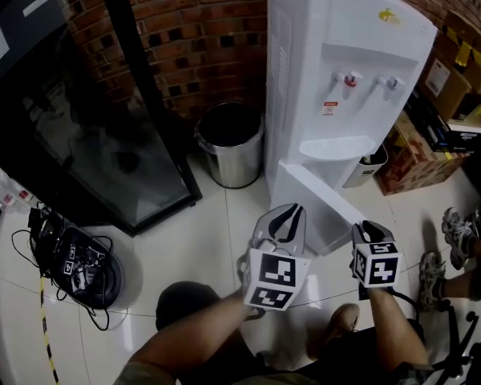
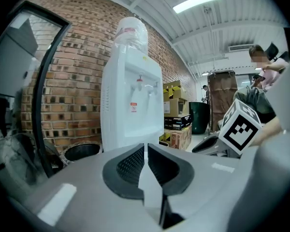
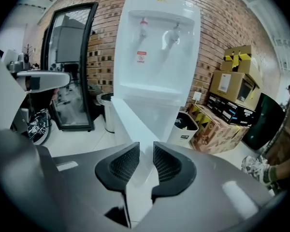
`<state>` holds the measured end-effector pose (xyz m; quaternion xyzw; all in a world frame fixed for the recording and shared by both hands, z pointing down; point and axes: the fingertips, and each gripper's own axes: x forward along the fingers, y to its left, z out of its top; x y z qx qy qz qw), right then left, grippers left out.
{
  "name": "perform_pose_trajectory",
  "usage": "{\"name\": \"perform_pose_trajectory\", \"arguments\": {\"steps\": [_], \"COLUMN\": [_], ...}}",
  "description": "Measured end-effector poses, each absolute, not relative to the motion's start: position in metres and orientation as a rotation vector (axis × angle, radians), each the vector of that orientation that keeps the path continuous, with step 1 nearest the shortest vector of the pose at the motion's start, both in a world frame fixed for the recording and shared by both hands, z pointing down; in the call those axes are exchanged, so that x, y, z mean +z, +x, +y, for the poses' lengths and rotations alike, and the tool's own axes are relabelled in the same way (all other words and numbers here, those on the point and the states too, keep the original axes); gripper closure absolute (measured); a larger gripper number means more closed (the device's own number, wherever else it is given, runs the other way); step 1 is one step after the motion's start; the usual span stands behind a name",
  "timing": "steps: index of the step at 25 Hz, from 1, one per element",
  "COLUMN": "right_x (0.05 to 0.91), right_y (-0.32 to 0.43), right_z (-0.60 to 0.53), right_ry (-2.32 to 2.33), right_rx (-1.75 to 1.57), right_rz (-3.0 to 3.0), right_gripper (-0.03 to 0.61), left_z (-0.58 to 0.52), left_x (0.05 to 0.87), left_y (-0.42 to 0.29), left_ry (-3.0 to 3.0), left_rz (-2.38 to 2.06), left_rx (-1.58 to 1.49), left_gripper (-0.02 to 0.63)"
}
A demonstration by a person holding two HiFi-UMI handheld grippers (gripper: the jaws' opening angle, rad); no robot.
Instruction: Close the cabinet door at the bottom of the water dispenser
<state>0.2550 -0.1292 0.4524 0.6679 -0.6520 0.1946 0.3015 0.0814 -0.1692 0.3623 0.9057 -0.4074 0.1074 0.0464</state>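
Note:
The white water dispenser (image 1: 345, 46) stands against the brick wall. Its bottom cabinet door (image 1: 321, 199) is swung open toward me. My right gripper (image 1: 371, 229) is at the door's free edge. In the right gripper view the door (image 3: 128, 124) runs straight into the gap, and the right gripper (image 3: 146, 153) is closed on that edge. My left gripper (image 1: 289, 212) hovers in front of the door, shut and with nothing in it. In the left gripper view the left gripper (image 2: 146, 151) points at the dispenser (image 2: 130, 105) from a little way off.
A steel bin (image 1: 231, 143) sits left of the dispenser, beside a black glass-door cooler (image 1: 104, 135). Cables (image 1: 76, 263) lie on the floor at left. A small white bin (image 1: 369, 163) and cardboard boxes (image 1: 433, 135) are at right. A person's shoes (image 1: 453, 231) stand nearby.

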Motion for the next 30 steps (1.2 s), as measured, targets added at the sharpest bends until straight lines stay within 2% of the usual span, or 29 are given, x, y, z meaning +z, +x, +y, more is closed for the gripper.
{"name": "perform_pose_trajectory", "arguments": {"steps": [11,20,30], "right_x": [0.453,0.456,0.462], "right_y": [0.319,0.352,0.376], "right_z": [-0.179,-0.241,-0.309], "right_ry": [1.951,2.026,2.157], "right_rx": [0.597,0.592,0.605], "right_rz": [-1.639,-1.645,-1.739], "right_gripper": [0.511,0.572,0.577], "left_z": [-0.200,-0.220,-0.222], "left_x": [0.387,0.395,0.410], "left_y": [0.110,0.122,0.116], "left_ry": [2.769,2.749,2.726], "left_rz": [-1.149,-1.158,-1.227], "left_rx": [0.385,0.395,0.469], "left_gripper": [0.591,0.592,0.595]}}
